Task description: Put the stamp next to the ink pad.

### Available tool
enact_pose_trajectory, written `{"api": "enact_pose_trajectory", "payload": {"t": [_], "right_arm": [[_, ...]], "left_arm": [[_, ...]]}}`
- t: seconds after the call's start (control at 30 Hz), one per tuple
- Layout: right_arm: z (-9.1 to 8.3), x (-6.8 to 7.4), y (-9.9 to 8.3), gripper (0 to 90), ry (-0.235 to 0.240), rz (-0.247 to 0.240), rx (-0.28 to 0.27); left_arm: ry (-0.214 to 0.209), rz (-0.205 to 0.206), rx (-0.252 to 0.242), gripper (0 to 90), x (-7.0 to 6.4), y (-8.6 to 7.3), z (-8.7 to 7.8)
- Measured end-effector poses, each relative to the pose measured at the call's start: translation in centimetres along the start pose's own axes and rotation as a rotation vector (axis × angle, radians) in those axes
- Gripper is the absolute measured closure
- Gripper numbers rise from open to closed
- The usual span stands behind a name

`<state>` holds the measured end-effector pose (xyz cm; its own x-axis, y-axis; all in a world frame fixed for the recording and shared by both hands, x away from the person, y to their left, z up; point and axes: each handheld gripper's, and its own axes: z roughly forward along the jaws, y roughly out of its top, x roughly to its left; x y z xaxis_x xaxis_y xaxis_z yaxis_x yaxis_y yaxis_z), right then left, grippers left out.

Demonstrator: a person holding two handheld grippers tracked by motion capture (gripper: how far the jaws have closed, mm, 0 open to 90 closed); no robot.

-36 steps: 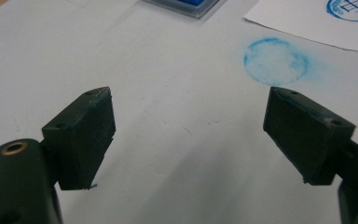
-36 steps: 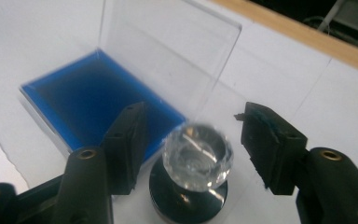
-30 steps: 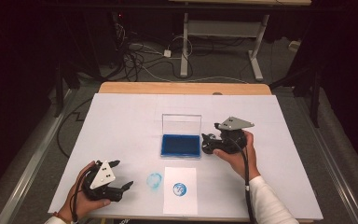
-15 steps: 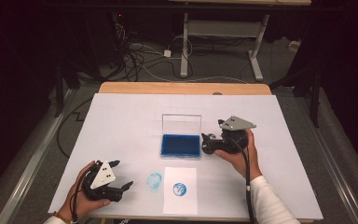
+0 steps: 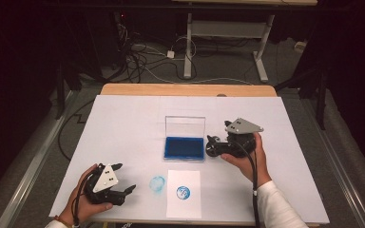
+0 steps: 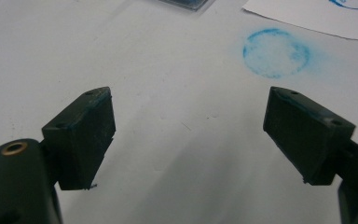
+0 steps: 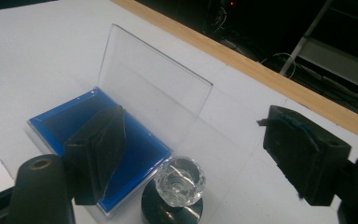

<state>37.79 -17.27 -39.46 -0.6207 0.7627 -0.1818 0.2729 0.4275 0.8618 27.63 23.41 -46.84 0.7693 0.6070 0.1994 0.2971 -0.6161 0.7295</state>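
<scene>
**Stamp stands beside the open ink pad, both grippers empty**

High view: the white surface carries an ink pad near its centre, with the clear lid standing upright at the pad's 12 o'clock edge, so the blue ink is free from above. At 6 o'clock of the pad lies a sheet of paper with a round blue print on it. A fainter blue ring sits directly on the surface, just at 9 o'clock of the sheet. The right gripper is held just at 3 o'clock of the pad and points toward it. The left gripper rests low at about 7 o'clock of the pad, well apart from it, probably only waiting.

Left gripper view: the left gripper's jaws stand wide apart with nothing between them. They face bare surface, and the faint ring lies ahead at about 1 o'clock.

Right gripper view: the right gripper's jaws are also wide open and hold nothing. A stamp with a clear faceted knob on a dark round base stands upright between them, touching neither jaw, close beside the near corner of the pad. This position suggests the stamp is either just set down or about to be taken; which of the two cannot be told.
</scene>
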Motion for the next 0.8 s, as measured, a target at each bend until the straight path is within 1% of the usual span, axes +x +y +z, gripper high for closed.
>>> {"api": "enact_pose_trajectory", "payload": {"t": [0.07, 0.33, 0.6, 0.8], "right_arm": [[-0.4, 0.1, 0.1, 21.3, 0.004, -0.002, -0.010], [-1.5, 0.7, 0.5, 21.3, 0.011, -0.035, -0.025], [-2.5, 1.1, 0.7, 21.0, 0.010, -0.070, -0.031], [-3.0, 1.4, 0.6, 20.7, 0.004, -0.084, -0.037]], "left_arm": [[0.001, -0.004, -0.003, 16.2, 0.0, 0.0, -0.1], [0.001, -0.006, -0.002, 16.2, 0.0, 0.0, -0.1], [0.001, -0.005, -0.002, 16.2, 0.1, 0.0, -0.1], [0.002, -0.001, 0.000, 16.2, 0.0, 0.0, -0.2]]}}
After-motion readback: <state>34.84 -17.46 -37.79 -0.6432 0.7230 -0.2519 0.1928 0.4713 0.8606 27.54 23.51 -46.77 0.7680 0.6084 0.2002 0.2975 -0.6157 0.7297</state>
